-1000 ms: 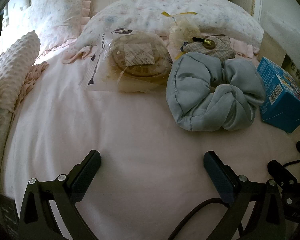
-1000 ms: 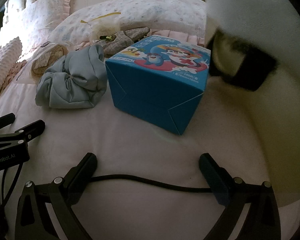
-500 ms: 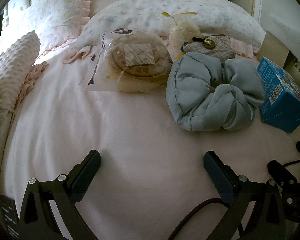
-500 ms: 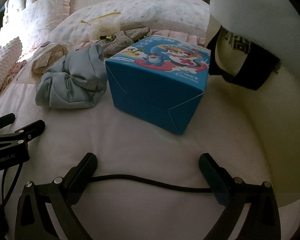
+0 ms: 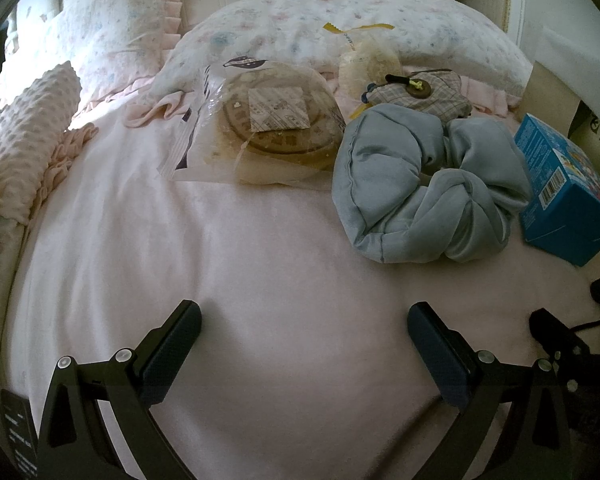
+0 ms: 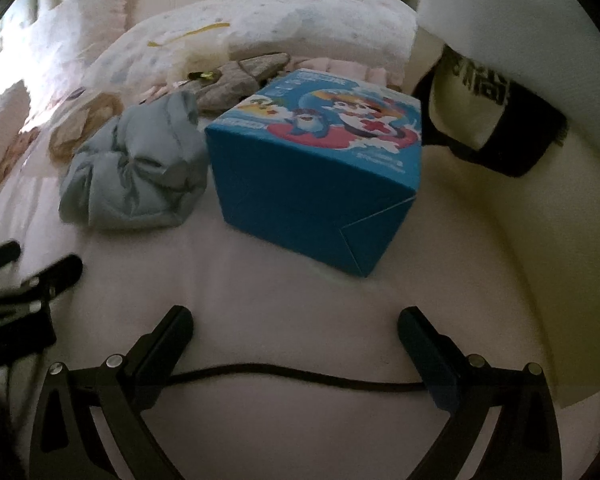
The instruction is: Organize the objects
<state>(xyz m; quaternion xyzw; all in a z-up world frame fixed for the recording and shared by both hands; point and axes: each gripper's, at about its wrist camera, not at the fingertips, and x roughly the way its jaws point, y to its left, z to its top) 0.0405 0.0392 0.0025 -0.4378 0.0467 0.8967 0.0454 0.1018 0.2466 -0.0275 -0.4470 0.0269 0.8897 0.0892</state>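
Compared with a second ago, our right gripper (image 6: pixel 294 322) has swung slightly, blurring its view; the left gripper (image 5: pixel 304 318) is unmoved. Both jaws stand wide, holding nothing. On the pink bedsheet (image 5: pixel 228 264), the blue box (image 6: pixel 320 168) sits at twelve o'clock, the grey-blue scrunchie (image 6: pixel 136 176) at ten.
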